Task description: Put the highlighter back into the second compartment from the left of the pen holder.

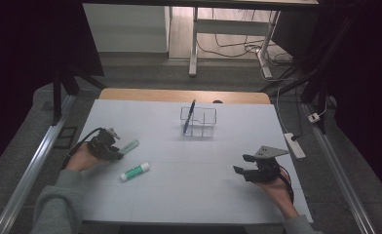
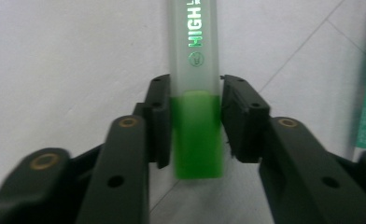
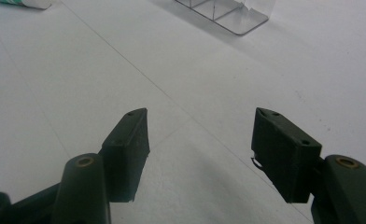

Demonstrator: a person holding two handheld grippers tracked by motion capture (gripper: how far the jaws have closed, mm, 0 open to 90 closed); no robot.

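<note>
While clamped: one highlighter (image 2: pixel 196 93), one glue stick (image 1: pixel 135 171).

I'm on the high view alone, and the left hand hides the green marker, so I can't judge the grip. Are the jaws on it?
Observer: Yes. The left gripper has its pads pressed on both sides of the highlighter.
Operator: Which part?
Observer: The solid green end, just short of the frosted cap.
Operator: And the right gripper?
Observer: The right gripper has its jaws apart with nothing between them, over bare table.
</note>
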